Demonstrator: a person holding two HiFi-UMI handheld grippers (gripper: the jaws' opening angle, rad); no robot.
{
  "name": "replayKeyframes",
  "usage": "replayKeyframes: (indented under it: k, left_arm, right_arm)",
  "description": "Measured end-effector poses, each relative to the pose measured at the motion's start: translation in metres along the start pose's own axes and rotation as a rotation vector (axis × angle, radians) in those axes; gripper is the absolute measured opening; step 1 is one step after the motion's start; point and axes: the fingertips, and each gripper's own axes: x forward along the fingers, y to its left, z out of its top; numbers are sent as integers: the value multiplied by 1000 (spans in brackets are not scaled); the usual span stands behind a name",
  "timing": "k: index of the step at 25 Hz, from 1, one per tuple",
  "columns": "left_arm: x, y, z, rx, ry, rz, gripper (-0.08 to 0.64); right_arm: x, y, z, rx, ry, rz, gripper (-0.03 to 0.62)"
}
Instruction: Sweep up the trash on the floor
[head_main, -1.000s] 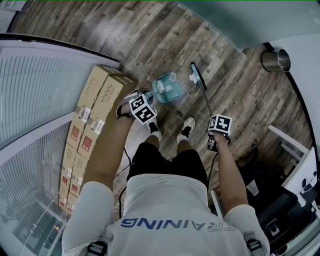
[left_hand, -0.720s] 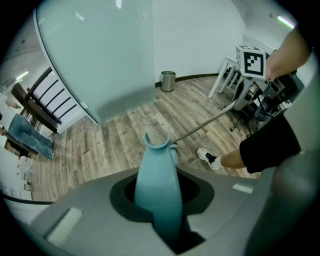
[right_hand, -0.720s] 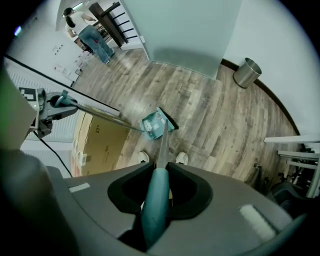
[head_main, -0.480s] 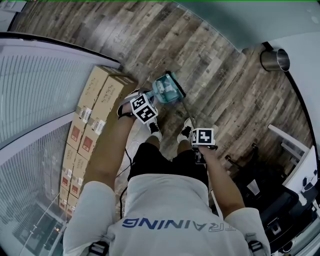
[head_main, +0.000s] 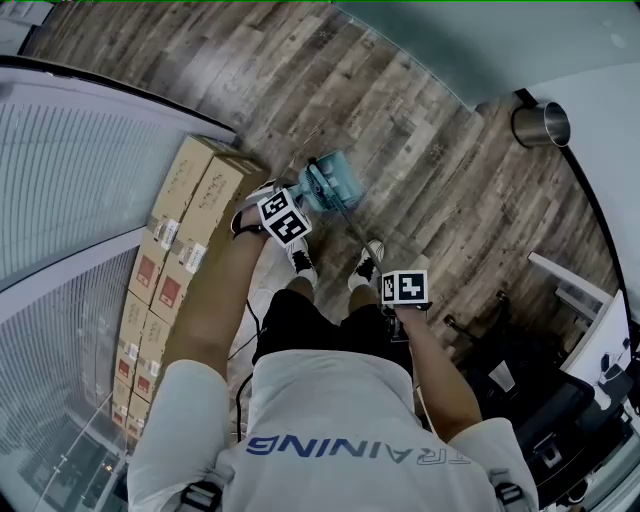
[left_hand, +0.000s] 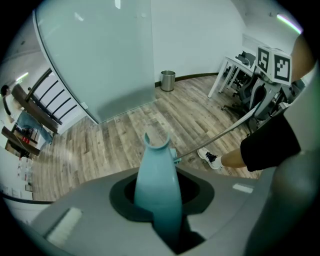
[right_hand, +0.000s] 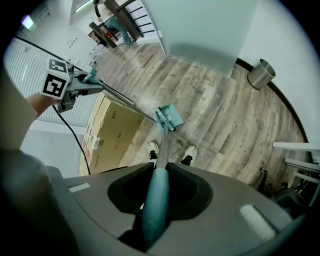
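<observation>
The closed cardboard boxes (head_main: 185, 215) stand just left of the left tool (left_hand: 161, 197); what they hold is not shown. That tool is pinching the teal handle (left_hand: 155, 165) of the dustpan (head_main: 335, 182), which sits on the floor (head_main: 420, 110) ahead of it, close to the boxes. If the round handle turns in the pinch, the pan could tilt and spill whatever it has caught. Its inside is too small to read.

The broom (right_hand: 162, 145) runs from the right tool (right_hand: 159, 190), clamped on its teal grip, down to the pan's mouth. Pushing too hard there could shove the pan back toward the boxes or flick scraps past it. No loose trash shows on the boards beside the pan, so I judge it is at or inside the mouth. The person's shoes (head_main: 365, 263) stand just short of both tools, so a backward pull could catch them.

Far right of the right tool is a metal bin (head_main: 541, 122), its inside too dark to read.
</observation>
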Motion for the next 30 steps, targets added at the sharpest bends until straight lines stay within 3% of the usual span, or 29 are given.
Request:
replayKeyframes:
  k: [3, 5, 6, 10, 14, 16, 18, 25, 30]
  left_arm:
    - [-3, 4, -2, -28, -19, -15, 121]
    - [-8, 5, 4, -107, -63, -43, 296]
    - [-12, 7, 8, -143, -87, -48, 333]
    - [-35, 13, 22, -220, -176, -8, 382]
    - [-75, 26, 35, -435, -334, 49, 382]
    - [-95, 27, 43, -544, -424, 45, 361]
    - [-118, 22, 51, -600, -499, 58, 324]
    - [-234, 25, 76, -672, -849, 258, 117]
    - [-304, 28, 80, -723, -1004, 370, -2]
  right_arm:
    - [-11, -5, 1, 11, -33, -7, 104]
    - [-17, -10, 2, 22, -49, -11, 104]
    - [-21, -13, 3, 30, -58, -9, 104]
    - [-34, -19, 6, 67, -99, 8, 104]
    - [-48, -23, 14, 136, -153, 52, 104]
    - [-56, -25, 23, 177, -186, 76, 104]
    - [-64, -26, 31, 214, -218, 95, 104]
    - [-101, -15, 67, 249, -345, 137, 104]
    - [-125, -1, 91, 225, -412, 154, 104]
